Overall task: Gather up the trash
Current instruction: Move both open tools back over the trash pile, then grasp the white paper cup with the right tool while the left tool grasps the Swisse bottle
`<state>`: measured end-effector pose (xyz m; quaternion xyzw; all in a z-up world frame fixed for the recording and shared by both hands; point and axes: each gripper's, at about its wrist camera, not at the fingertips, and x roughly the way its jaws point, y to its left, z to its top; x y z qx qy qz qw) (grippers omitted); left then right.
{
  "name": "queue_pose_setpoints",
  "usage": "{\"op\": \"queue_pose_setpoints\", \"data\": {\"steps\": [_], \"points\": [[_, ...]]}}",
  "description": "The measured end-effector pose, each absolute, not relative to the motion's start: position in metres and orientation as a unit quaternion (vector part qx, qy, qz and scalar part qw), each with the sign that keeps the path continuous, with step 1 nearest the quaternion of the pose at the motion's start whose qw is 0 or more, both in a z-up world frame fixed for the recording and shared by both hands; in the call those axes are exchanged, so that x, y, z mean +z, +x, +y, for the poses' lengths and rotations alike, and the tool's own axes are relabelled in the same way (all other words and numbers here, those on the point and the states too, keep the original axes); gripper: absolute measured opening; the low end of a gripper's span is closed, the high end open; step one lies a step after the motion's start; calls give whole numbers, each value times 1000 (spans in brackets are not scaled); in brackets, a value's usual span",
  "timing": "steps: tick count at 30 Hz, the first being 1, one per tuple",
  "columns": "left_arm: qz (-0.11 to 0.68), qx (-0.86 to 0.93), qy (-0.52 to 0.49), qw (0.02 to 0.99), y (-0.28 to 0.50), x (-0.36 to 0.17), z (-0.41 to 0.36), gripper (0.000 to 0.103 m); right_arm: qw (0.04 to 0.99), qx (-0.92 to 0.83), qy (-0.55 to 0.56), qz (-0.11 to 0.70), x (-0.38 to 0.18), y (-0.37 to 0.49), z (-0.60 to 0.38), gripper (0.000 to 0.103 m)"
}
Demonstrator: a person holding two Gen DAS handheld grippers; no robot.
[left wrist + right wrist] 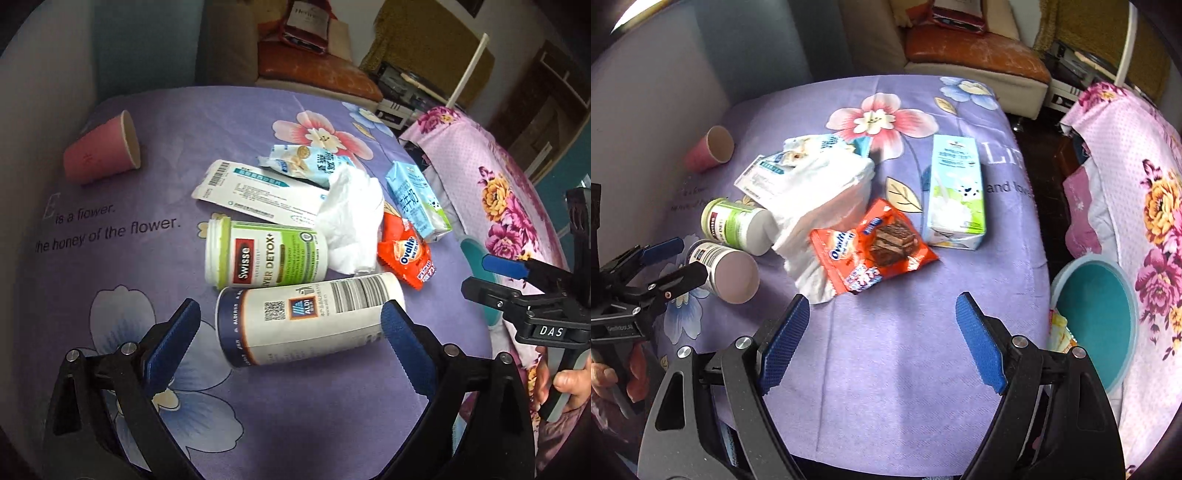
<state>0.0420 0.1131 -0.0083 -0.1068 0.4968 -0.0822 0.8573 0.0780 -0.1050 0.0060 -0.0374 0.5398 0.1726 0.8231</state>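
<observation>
Trash lies on a purple flowered tablecloth (147, 258). My left gripper (291, 332) is open, its jaws on either side of a white ALDI can (310, 321) that lies on its side; it also shows in the right wrist view (727, 273). Behind it lie a green Swisse bottle (266, 254), a crumpled white tissue (351, 221), an orange Ovaltine wrapper (871, 247), a milk carton (955, 192), a flat white box (255, 192) and a biscuit wrapper (306, 162). My right gripper (882, 332) is open and empty over bare cloth, in front of the wrapper.
A pink paper cup (99, 151) lies on its side at the far left. A teal bin (1097, 317) stands off the table's right edge, next to a pink flowered cover (1145, 221). A sofa (971, 55) is behind the table.
</observation>
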Motion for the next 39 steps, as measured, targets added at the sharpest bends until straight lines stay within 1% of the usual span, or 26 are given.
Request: {"op": "queue_pose_setpoints", "data": {"steps": [7, 11, 16, 20, 22, 24, 25, 33, 37, 39], "points": [[499, -34, -170, 849, 32, -24, 180, 98, 790, 262, -121, 541, 3, 80, -12, 78], [499, -16, -177, 848, 30, -29, 198, 98, 766, 304, -171, 540, -4, 77, 31, 78], [500, -4, -190, 845, 25, -35, 216, 98, 729, 335, -224, 554, -22, 72, 63, 78], [500, 0, -201, 842, 21, -38, 226, 98, 713, 336, -244, 565, -37, 66, 74, 78], [499, 1, -202, 842, 19, -39, 230, 98, 707, 337, -236, 575, -42, 64, 76, 75], [501, 1, -203, 841, 19, -40, 229, 98, 699, 340, -231, 586, -49, 60, 76, 62], [502, 1, -204, 840, 19, -41, 228, 98, 696, 337, -229, 591, -53, 57, 76, 51], [509, 4, -200, 838, 18, -40, 211, 98, 731, 311, -118, 596, -28, 53, 29, 50], [492, -23, -97, 865, 26, -22, 175, 98, 750, 291, -87, 588, -12, 58, 2, 50], [481, -58, -23, 875, 34, -13, 152, 98, 757, 279, -72, 586, -8, 63, -10, 50]]}}
